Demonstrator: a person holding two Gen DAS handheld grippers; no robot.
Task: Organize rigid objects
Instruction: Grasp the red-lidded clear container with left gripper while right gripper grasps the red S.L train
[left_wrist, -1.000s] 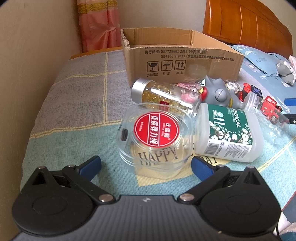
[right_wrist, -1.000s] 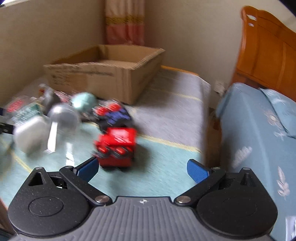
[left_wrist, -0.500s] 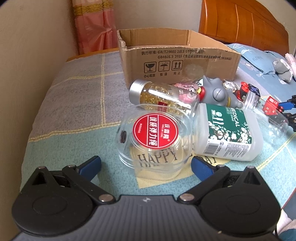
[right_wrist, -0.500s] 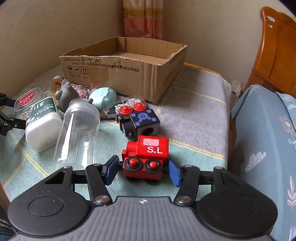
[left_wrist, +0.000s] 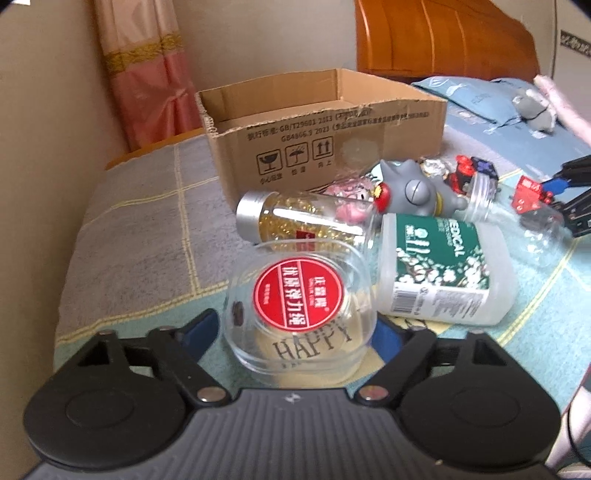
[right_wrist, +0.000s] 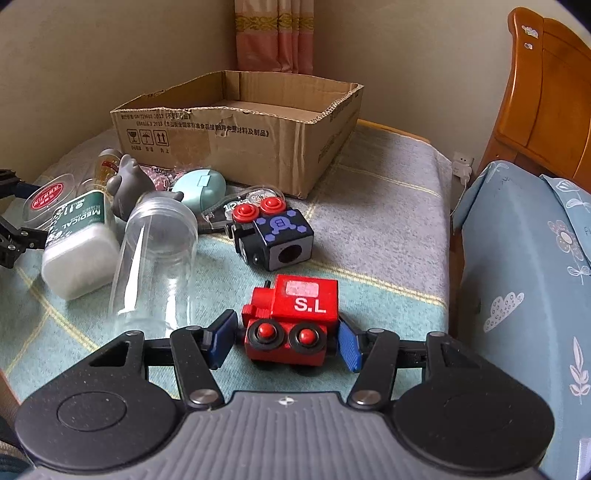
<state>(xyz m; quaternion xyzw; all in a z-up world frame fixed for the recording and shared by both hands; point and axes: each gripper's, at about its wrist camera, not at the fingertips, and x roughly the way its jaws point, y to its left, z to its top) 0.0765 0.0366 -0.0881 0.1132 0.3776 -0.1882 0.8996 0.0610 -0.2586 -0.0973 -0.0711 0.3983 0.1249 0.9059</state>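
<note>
My left gripper (left_wrist: 297, 334) is closed around a clear plastic tub with a red round label (left_wrist: 299, 299), its blue pads at the tub's two sides, lifted slightly off the blanket. My right gripper (right_wrist: 282, 338) has its blue pads against both sides of a red toy train block marked "S.L" (right_wrist: 291, 317), which rests on the blanket. An open cardboard box (left_wrist: 325, 129) stands behind the pile; it also shows in the right wrist view (right_wrist: 240, 136).
A pill bottle with a silver cap (left_wrist: 303, 221), a white "MEDICAL" bottle (left_wrist: 443, 269), a grey toy figure (left_wrist: 417, 192), a clear empty jar (right_wrist: 155, 258), a black and purple train block (right_wrist: 275, 236) and a mint case (right_wrist: 199, 186) lie before the box. A bed (right_wrist: 524, 266) is at right.
My left gripper moved forward and closed onto the clear tub. My right gripper stays closed on the red train block, which it reached half a second earlier.
</note>
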